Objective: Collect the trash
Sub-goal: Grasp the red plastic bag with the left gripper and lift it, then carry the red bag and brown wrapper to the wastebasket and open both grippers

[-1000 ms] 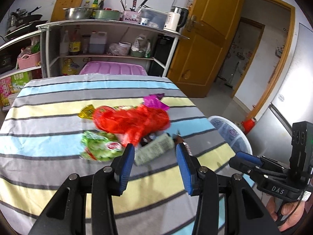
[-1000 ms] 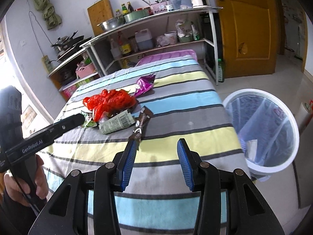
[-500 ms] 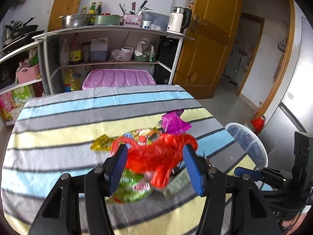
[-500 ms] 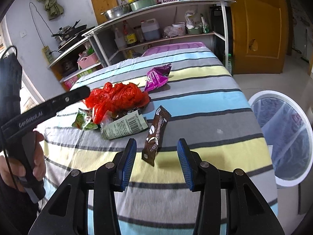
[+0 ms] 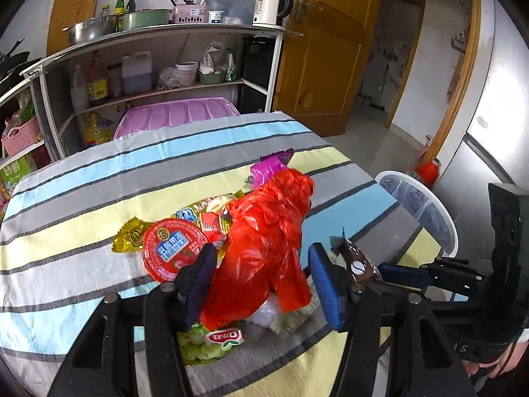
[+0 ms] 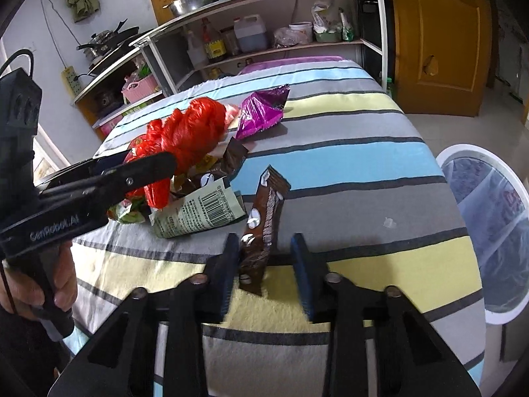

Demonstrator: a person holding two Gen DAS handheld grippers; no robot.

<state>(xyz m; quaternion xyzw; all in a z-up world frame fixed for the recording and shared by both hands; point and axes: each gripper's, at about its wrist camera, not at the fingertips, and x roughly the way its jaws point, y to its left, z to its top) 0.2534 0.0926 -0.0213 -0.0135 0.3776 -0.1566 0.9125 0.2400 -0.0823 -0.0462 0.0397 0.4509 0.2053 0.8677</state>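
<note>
A white-framed kitchen shelf [image 5: 172, 33] crowded with bottles and pots lines the pale wall [image 6: 29, 10], beside an open wooden door [image 5: 327, 66] and grey tiled floor [image 6: 463, 125].

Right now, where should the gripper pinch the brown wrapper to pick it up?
Pinch the brown wrapper at its near end, coming from the table's near edge along its length. It lies long, thin and flat on the tablecloth, pointing at the right gripper, so its narrow width fits between the jaws. These have just been closing, with that end already between them.
</note>
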